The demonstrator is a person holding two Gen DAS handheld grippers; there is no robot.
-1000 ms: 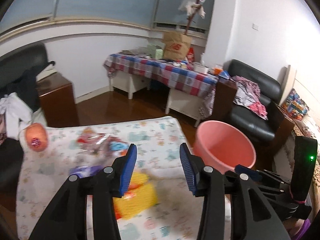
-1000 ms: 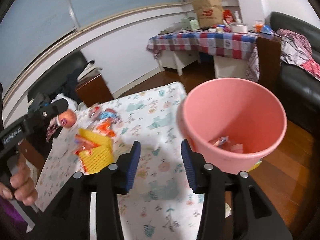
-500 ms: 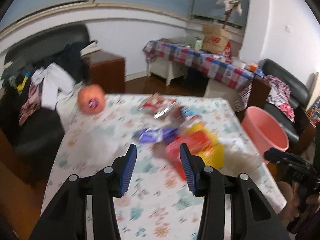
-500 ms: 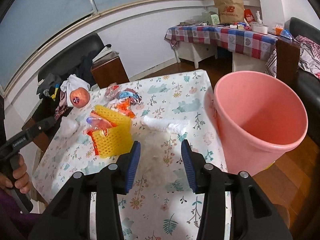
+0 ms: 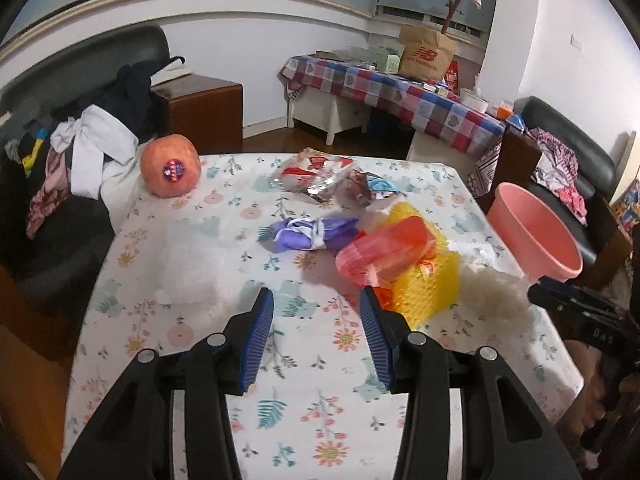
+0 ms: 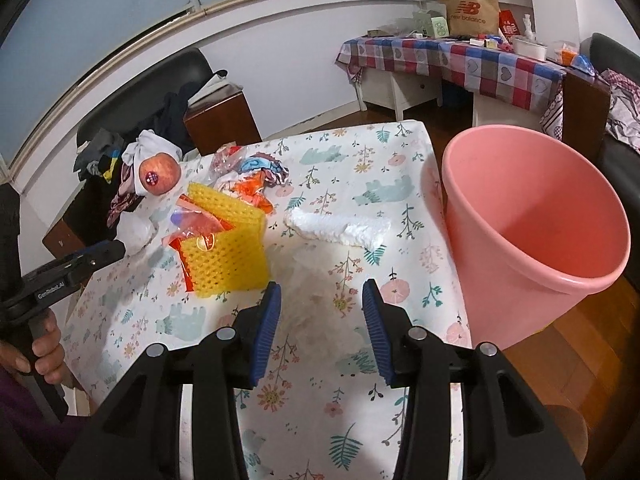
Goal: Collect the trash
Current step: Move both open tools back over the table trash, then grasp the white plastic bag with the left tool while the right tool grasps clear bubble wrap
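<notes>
Your left gripper (image 5: 316, 314) hangs spread and empty over the table (image 5: 192, 344) near its front edge. Your right gripper (image 6: 322, 308) gapes too, over a white tuft (image 6: 320, 280). Yellow foam netting (image 6: 228, 256) lies mid-table; the pink bucket (image 6: 532, 236) stands against the right edge.

pink bucket (image 6: 532, 216), yellow netting (image 6: 228, 258), floral tablecloth (image 5: 304, 412), perhaps purple wrapper (image 5: 316, 233).

A table (image 5: 168, 344) in a floral cloth bears an apple (image 5: 170, 171), wrappers (image 5: 312, 176), a purple bundle (image 5: 312, 234), yellow foam net (image 6: 228, 256) and white foam (image 6: 340, 230).
</notes>
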